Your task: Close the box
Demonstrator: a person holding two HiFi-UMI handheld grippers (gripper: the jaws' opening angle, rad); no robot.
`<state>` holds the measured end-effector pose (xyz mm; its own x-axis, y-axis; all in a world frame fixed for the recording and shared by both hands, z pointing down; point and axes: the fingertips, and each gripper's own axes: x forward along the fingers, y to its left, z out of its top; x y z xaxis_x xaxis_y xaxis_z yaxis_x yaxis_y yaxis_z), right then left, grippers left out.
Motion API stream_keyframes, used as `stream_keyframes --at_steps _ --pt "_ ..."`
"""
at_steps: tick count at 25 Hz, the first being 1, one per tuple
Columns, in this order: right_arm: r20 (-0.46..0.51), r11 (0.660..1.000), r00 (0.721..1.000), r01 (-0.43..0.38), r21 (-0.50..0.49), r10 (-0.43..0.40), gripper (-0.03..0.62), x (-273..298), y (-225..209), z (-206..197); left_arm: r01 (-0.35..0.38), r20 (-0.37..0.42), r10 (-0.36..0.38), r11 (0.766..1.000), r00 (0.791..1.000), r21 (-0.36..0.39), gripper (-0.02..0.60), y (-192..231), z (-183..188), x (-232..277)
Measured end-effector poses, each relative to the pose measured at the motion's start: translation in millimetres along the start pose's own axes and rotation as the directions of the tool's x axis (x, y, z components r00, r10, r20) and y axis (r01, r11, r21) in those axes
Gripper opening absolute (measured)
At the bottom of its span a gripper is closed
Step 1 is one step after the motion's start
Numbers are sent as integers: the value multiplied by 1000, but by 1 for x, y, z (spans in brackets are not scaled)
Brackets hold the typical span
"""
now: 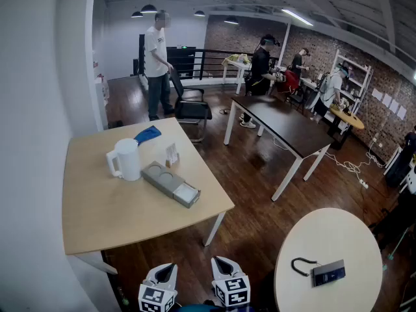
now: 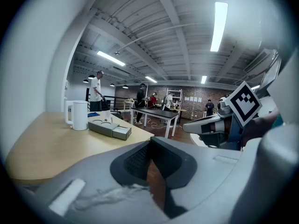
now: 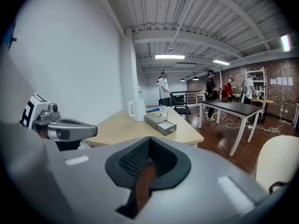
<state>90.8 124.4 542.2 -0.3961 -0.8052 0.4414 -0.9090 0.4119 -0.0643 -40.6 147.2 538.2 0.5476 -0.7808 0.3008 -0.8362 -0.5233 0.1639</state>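
A long grey box (image 1: 170, 184) lies on the light wooden table (image 1: 97, 207), its small drawer (image 1: 186, 194) slid out at the near end. The same box (image 2: 110, 128) shows far off in the left gripper view, and as box (image 3: 160, 123) in the right gripper view. My left gripper (image 1: 166, 268) and right gripper (image 1: 223, 263) sit side by side at the bottom of the head view, off the table and well short of the box. Both are shut with nothing held. Each gripper view shows its own gripper, left (image 2: 150, 146) and right (image 3: 149, 146), pads together.
A white kettle (image 1: 127, 159) stands just left of the box, with a blue cloth (image 1: 147, 134) and a small card holder (image 1: 171, 155) behind. A round table (image 1: 328, 239) with a black device (image 1: 328, 272) is at my right. A dark table (image 1: 286, 125), chair (image 1: 192, 106) and people stand farther back.
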Motion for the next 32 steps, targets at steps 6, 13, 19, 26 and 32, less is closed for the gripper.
stream_keyframes --at_steps 6,13,19,26,32 --pt "2 1000 1000 18 -4 -18 -6 9 19 5 2 8 -2 1000 1000 1 -6 22 2 -13" --pt "-25 1000 1000 3 -27 -4 -6 19 40 4 5 16 -5 1000 1000 7 -6 34 -3 -16" --pt "-37 1000 999 -5 -16 4 -6 40 32 2 -19 -5 19 1000 1000 -18 -6 48 -11 -5" --pt "-24 999 999 -38 3 38 -6 89 5 19 -77 -27 77 997 997 -3 -6 75 3 30" --pt "-23 998 998 -64 13 64 -6 131 -27 37 -89 -54 89 996 995 2 -6 88 17 79"
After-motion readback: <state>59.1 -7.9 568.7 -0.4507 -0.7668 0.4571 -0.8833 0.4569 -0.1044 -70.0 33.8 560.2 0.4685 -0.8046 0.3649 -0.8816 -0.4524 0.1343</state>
